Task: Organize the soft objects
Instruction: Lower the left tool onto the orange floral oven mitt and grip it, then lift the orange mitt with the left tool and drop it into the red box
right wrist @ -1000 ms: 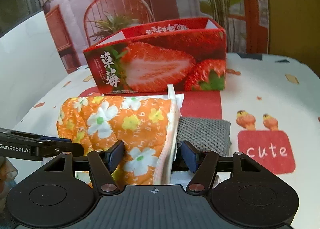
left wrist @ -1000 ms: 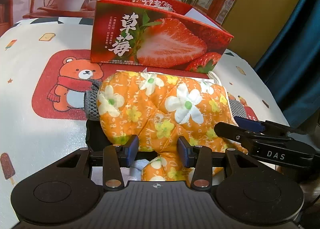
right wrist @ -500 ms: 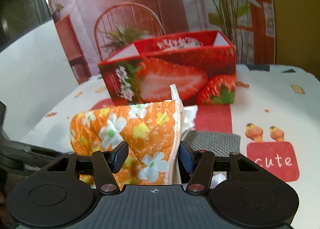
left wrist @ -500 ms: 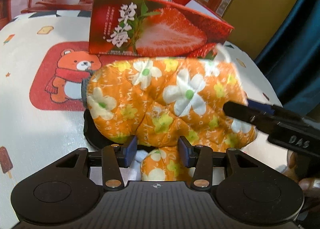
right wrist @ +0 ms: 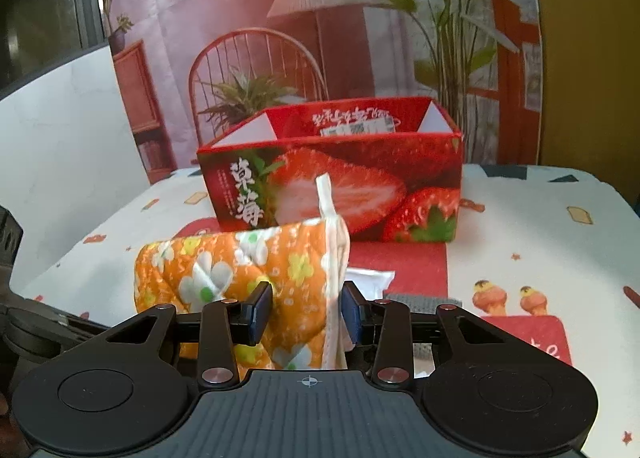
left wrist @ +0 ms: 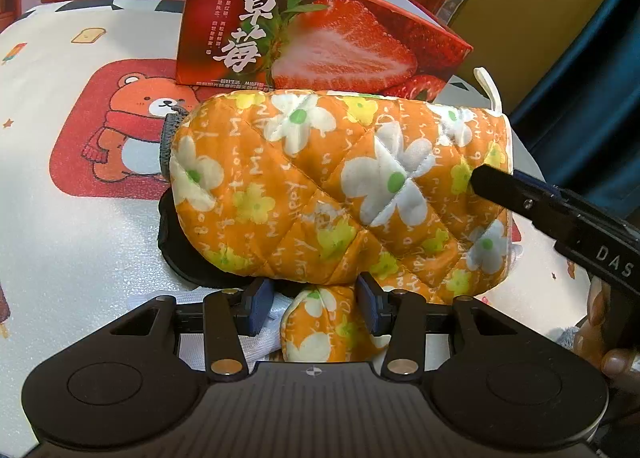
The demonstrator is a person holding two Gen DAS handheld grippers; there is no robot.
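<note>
orange floral oven mitt (left wrist: 340, 185) held above the table (left wrist: 80, 217) before the strawberry box (left wrist: 312, 37); left gripper (left wrist: 314, 304) clasps its thumb, right gripper (right wrist: 306, 314) jaws closing on its cuff

Both grippers are black plastic: the left gripper (left wrist: 314, 308) and right gripper (right wrist: 306, 314) have blue pads, silver screws, ribbed bodies, round discs.

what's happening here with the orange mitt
A person is handling an orange flowered oven mitt with two hand-held claws. The left claw has the mitt's thumb between its pads; the right claw is closing on the cuff end. The mitt sits lifted in front of the open strawberry box, not yet inside.
</note>
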